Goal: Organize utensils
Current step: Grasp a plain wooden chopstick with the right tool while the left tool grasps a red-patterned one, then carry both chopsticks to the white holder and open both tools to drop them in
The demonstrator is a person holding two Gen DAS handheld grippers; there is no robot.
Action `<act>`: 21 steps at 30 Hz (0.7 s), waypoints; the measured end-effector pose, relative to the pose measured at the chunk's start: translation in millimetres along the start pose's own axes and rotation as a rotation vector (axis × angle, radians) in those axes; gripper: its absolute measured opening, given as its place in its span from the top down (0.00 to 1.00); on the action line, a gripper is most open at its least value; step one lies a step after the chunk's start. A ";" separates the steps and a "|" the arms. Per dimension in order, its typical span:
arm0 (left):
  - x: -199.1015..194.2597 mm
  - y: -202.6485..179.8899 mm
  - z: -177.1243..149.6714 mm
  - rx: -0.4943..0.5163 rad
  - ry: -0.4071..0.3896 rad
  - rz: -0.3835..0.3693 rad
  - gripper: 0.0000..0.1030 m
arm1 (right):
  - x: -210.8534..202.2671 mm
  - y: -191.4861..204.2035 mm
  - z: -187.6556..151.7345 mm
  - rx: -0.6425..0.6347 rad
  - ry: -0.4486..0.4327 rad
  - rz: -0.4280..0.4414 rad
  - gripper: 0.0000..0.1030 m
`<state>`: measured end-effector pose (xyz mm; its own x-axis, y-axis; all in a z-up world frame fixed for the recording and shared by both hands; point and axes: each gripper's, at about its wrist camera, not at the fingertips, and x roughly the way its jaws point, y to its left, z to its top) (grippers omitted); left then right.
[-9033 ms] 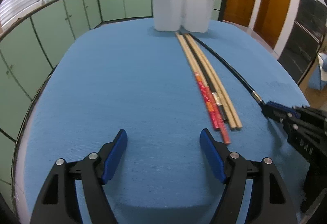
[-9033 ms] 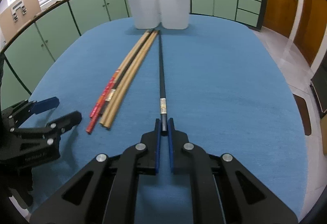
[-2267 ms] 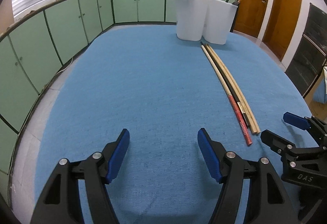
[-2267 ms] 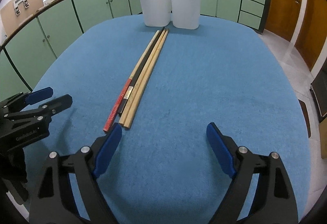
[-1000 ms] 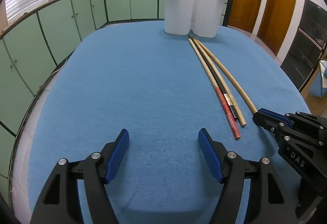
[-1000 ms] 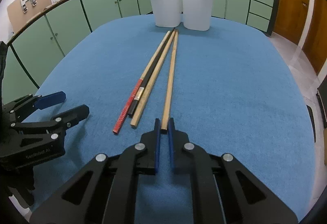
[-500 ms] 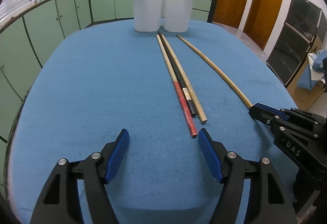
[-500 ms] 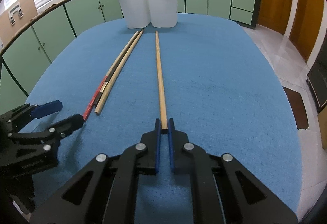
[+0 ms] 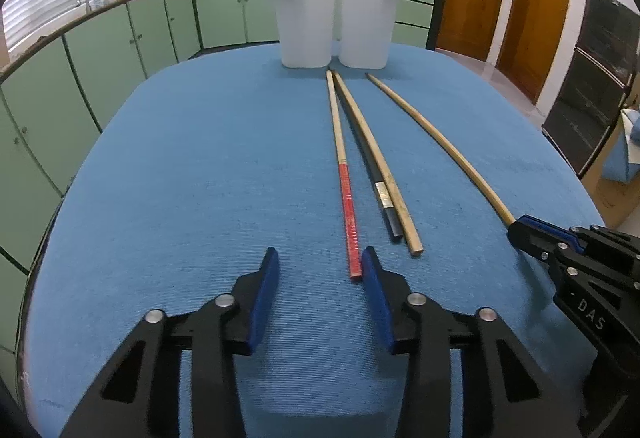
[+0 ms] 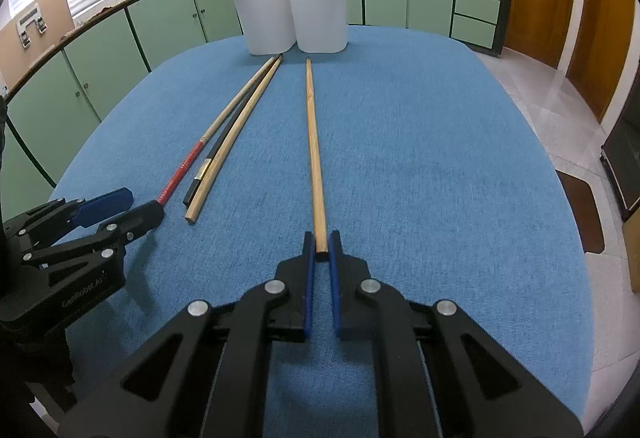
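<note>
Chopsticks lie lengthwise on the blue table (image 9: 200, 166), pointing at the two white holders (image 9: 336, 22) at its far end. Leftmost, the left gripper (image 9: 318, 280) has just been closing, its jaws half-narrowed and empty, the red-ended chopstick (image 9: 347, 206) tip just inside its right pad. Beside that lie a black chopstick (image 9: 382, 190) and a plain wooden one (image 9: 394, 194), touching. Well apart to the right, the right gripper (image 10: 321, 252) is clamped on the end of the separated wooden chopstick (image 10: 313, 142). The step looks like paired pickup; next, each stick likely needs lifting and dropping into a holder.
</note>
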<state>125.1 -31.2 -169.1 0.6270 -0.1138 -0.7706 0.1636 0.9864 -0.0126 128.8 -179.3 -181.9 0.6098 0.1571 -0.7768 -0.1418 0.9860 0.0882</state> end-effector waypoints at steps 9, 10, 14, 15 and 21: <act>3.1 -5.6 2.3 0.008 -0.006 -0.013 0.94 | -0.6 -0.5 -1.1 0.000 -0.002 0.002 0.94; 3.1 -5.4 2.3 0.006 -0.007 -0.014 0.94 | -0.8 -0.4 -1.3 0.000 -0.003 0.002 0.94; -0.3 -2.8 1.5 -0.013 -0.013 -0.026 0.95 | -2.9 -1.8 -1.4 0.001 -0.009 0.009 0.94; -1.7 -1.4 1.7 -0.020 -0.016 -0.029 0.95 | -4.0 -2.7 -1.3 0.003 -0.012 0.014 0.94; -21.5 5.6 6.8 -0.021 -0.054 -0.027 0.95 | -18.0 -4.3 2.2 -0.006 -0.047 0.011 0.94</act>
<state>117.7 -24.0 -148.3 0.6631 -0.1457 -0.7342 0.1648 0.9852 -0.0467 120.2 -186.2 -167.0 0.6440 0.1707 -0.7458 -0.1531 0.9838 0.0930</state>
